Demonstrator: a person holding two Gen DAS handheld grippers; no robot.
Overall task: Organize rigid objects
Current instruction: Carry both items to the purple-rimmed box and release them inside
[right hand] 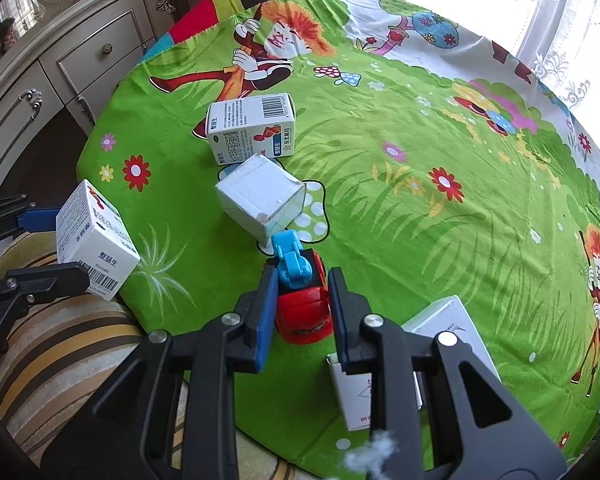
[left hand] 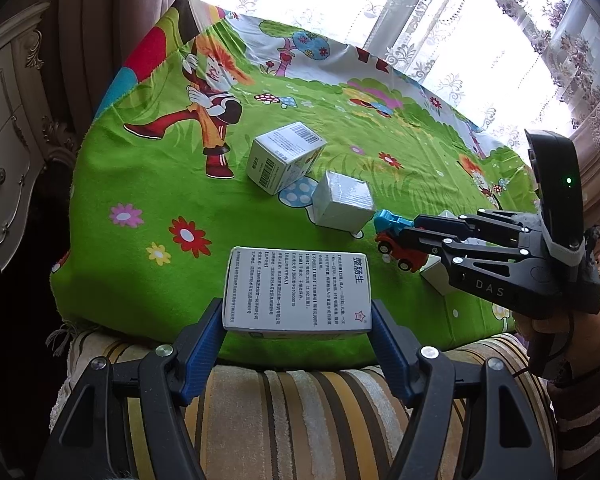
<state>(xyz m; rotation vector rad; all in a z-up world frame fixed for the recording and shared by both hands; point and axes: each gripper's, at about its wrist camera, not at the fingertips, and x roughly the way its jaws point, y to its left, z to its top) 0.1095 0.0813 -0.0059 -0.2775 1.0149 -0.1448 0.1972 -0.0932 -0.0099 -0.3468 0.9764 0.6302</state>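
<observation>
My left gripper (left hand: 298, 330) is shut on a white medicine box (left hand: 298, 292) printed with text, held just over the near edge of the green cartoon tablecloth (left hand: 140, 168). In the right wrist view that box (right hand: 96, 236) hangs at the far left between the left gripper's fingers (right hand: 40, 280). My right gripper (right hand: 302, 280) is closed around a red toy truck (right hand: 306, 308) with a blue top, its blue pads against both sides. The left wrist view shows the right gripper (left hand: 396, 234) reaching in from the right onto the truck (left hand: 398, 250).
A barcoded box (right hand: 252, 128) and a plain white box (right hand: 260, 200) stand mid-table, close together. Another white box (right hand: 448, 332) lies under my right gripper's right finger. A striped cover (left hand: 300, 408) lines the near edge, a cream cabinet (right hand: 60, 72) stands left, and lace curtains (left hand: 500, 20) hang behind.
</observation>
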